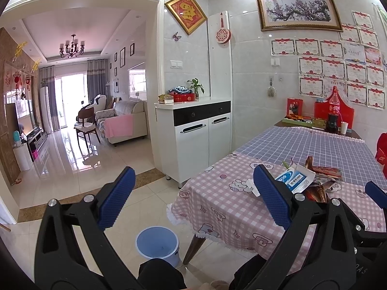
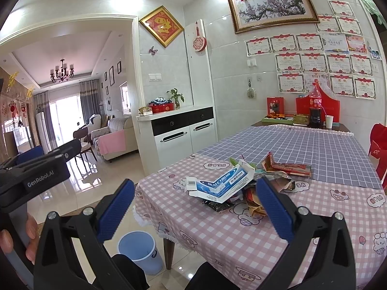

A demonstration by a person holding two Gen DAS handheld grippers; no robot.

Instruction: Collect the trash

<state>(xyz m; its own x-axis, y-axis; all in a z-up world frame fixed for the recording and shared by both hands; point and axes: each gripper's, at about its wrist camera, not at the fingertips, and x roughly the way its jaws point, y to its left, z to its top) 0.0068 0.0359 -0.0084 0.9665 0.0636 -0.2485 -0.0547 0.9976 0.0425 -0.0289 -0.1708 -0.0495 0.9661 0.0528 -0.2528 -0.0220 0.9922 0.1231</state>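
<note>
A pile of trash lies on the pink checked tablecloth (image 2: 217, 229): a flattened blue-and-white carton (image 2: 221, 181), crumpled wrappers (image 2: 254, 203) under it, and a red packet (image 2: 287, 166) behind. The same blue-and-white carton (image 1: 296, 177) shows in the left wrist view. A light blue bin (image 2: 140, 249) stands on the floor by the table's corner leg; the blue bin (image 1: 158, 245) is empty. My right gripper (image 2: 193, 201) is open, held before the pile with nothing between its fingers. My left gripper (image 1: 193, 193) is open too, above the floor at the table's left corner, and holds nothing.
A white cabinet (image 2: 179, 135) stands against the wall left of the table. At the table's far end are a cola bottle (image 2: 315, 107), a paper cup (image 2: 329, 121) and red boxes. A red chair (image 2: 378, 149) is at the right. The tiled floor runs left to a living room.
</note>
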